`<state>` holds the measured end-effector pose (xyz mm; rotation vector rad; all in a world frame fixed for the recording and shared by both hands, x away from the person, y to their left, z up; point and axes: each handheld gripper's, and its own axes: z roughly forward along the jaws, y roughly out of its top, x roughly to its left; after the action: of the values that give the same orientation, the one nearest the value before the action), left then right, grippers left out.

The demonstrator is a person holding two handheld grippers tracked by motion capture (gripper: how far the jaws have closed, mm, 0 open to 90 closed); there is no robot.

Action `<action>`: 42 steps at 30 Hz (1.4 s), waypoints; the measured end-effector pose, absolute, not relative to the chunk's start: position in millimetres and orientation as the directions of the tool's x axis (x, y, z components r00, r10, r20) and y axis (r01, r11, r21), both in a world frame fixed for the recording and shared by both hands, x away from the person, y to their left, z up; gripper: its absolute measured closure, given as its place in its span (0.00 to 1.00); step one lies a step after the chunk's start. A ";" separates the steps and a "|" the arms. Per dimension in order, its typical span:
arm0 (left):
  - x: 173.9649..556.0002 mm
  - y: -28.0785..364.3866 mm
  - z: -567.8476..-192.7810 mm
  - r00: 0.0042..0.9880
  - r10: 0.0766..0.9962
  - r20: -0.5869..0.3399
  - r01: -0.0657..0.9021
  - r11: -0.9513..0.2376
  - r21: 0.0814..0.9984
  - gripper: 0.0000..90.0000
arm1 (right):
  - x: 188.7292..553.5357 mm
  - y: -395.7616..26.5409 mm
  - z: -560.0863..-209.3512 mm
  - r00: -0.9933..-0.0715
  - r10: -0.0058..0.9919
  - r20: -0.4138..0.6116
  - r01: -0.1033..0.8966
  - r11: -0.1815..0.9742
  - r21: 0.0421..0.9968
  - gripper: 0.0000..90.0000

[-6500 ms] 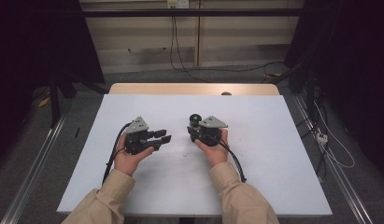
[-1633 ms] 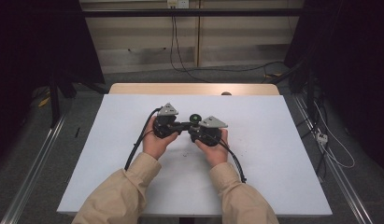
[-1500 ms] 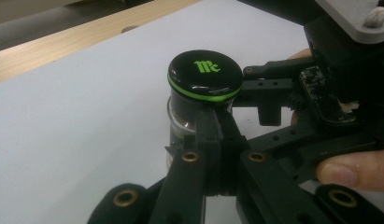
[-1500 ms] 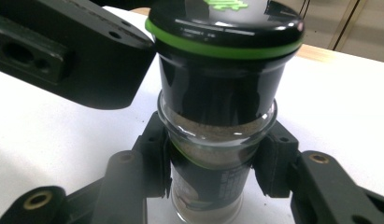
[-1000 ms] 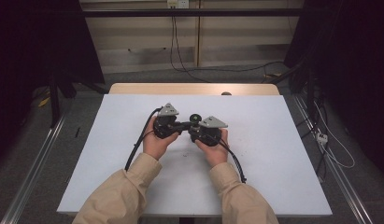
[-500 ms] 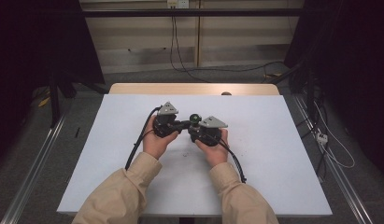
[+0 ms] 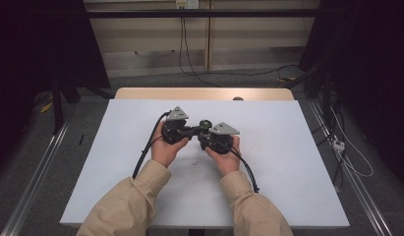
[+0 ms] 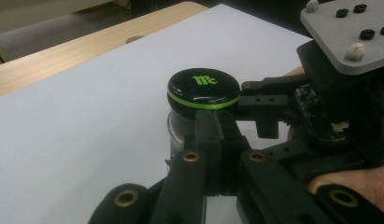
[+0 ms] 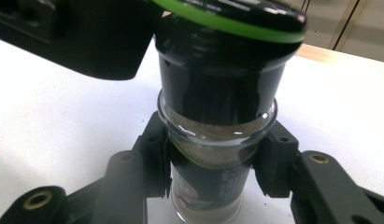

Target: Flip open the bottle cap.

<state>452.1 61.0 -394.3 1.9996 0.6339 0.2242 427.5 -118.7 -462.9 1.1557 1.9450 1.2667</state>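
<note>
A small glass spice jar (image 9: 213, 154) with a black lid (image 8: 203, 88) ringed in green is seen upright near the middle of the white table (image 7: 298, 162), held just above or on the surface; which of the two cannot be told. In the right gripper view, the jar's glass body is clamped between the two black pads of the right gripper (image 7: 209, 139), one on each side, below the neck. Brown powder is visible through the glass, and a dark label lower down is too blurred to be read.

The left gripper (image 7: 189, 131) is pointed at the jar from the opposite side. In the left gripper view its jaws are pressed together with nothing between them, their tips lying just under the lid's rim and against or just beside the neck; contact cannot be confirmed. The jar's lower half is hidden there by those jaws.

In the high view, the jar is largely covered by both grippers and the grey plates on top of them; little more than the lid is made out. A black cable (image 7: 143, 157) is trailed from the left gripper toward the near edge. Beyond the table, a bare wooden strip (image 7: 155, 93), floor cables and dark surroundings are noted. The person's beige sleeves (image 7: 126, 206) are cut off at the bottom edge
</note>
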 end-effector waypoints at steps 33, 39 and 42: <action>453.8 59.5 -388.7 0.840 0.532 -0.110 0.344 -0.365 0.865 1.00 | 427.8 -118.9 -462.9 -0.486 0.874 0.015 0.367 0.188 0.911 0.59; 454.2 59.3 -388.2 0.839 0.533 -0.112 0.348 -0.366 0.863 1.00 | 427.8 -118.8 -462.9 -0.486 0.874 0.014 0.367 0.189 0.911 0.59; 454.6 58.9 -387.8 0.839 0.532 -0.113 0.348 -0.367 0.863 1.00 | 427.8 -119.0 -462.9 -0.486 0.874 0.015 0.367 0.189 0.911 0.59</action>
<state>454.6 58.9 -387.8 1.9911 0.6494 0.2248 427.8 -119.0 -462.9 1.1578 1.9473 1.2681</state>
